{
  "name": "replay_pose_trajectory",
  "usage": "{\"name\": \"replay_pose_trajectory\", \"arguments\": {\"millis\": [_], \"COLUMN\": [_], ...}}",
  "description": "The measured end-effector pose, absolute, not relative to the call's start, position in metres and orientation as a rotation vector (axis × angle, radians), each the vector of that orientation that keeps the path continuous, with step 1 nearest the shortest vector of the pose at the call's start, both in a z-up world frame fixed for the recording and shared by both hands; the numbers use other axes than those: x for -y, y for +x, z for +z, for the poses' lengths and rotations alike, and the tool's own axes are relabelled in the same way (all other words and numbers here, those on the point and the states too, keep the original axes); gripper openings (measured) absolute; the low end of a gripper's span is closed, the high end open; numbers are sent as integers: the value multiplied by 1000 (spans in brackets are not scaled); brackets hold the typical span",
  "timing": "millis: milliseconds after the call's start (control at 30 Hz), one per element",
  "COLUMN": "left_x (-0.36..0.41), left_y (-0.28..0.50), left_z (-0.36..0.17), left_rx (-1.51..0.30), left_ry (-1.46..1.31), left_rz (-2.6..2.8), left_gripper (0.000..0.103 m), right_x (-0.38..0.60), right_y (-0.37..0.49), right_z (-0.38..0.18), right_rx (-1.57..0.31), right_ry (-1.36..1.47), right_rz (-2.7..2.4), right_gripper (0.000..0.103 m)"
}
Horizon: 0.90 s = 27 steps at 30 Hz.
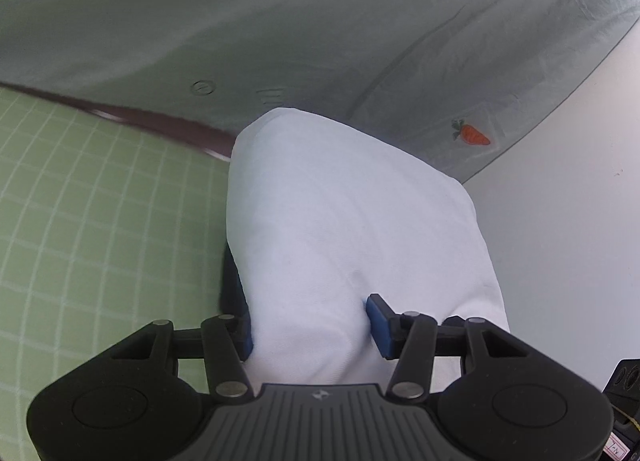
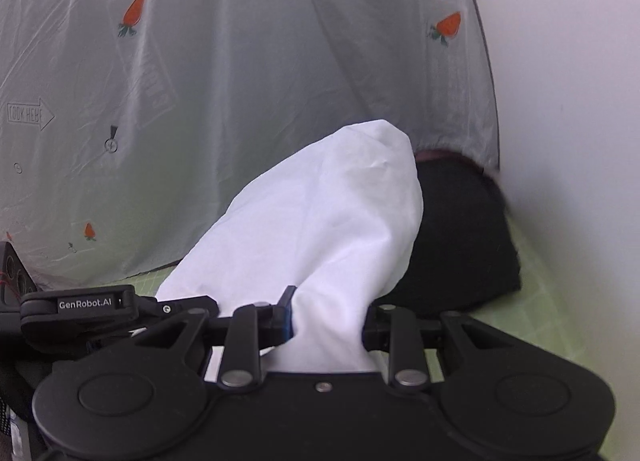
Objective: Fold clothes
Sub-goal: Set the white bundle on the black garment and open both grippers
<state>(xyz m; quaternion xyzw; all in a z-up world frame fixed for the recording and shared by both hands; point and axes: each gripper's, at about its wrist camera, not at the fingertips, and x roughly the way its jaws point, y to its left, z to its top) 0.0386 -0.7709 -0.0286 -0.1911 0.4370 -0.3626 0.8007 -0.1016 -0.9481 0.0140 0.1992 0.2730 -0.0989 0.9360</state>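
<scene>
White cloth, a garment (image 1: 340,229) of unclear kind, is clamped between the blue-padded fingers (image 1: 378,321) of the left gripper (image 1: 312,325), the jaws narrowed onto a thick bunch that bulges toward 12 o'clock. On the right wrist view the same white garment (image 2: 320,229) is pinched in the right gripper (image 2: 326,315), jaws closed to the fabric's width. At 9 o'clock of the left view a green checked surface (image 1: 88,221) is seen. At 2 o'clock of the right view a black garment (image 2: 464,245) lies. Farthest, a pale carrot-printed sheet (image 2: 240,61) hangs.
</scene>
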Motion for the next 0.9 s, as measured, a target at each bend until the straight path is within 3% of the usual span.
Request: {"name": "replay_pose_trajectory", "arguments": {"millis": [67,100,167,233,367,533,633,733,800,900], "left_x": [804,822,856,879,876,851,837,821,805,779], "left_y": [62,72,88,98,94,68,55,40,26,1], "left_z": [-33,-37,-48,-63,-98,-110,-103,-82,-65,-41], "left_rx": [-888,-859,-812,-809,-889,-885,-886,-851,-800,-718], "left_ry": [-422,-371,-191,-33,4,58,91,115,106,68], "left_rz": [-763,-737,-656,-569,-552,-550,-554,-577,-595,-597], "left_gripper": [59,69,82,83,86,91,91,92,100,102], "right_x": [983,1000,1026,1045,1052,1029,1014,999,985,966], "right_y": [-82,-71,-42,-12,19,-16,-48,-73,-91,-120], "right_z": [19,18,3,-18,-67,-97,-102,-94,-85,-70], "right_rx": [-521,-500,-497,-522,-629,-651,-650,-676,-686,-668], "right_ry": [368,356,303,218,55,122,165,151,96,90], "right_rz": [-212,-221,-291,-378,-470,-472,-502,-522,-523,-529], "right_gripper": [28,29,45,57,60,64,69,85,96,99]}}
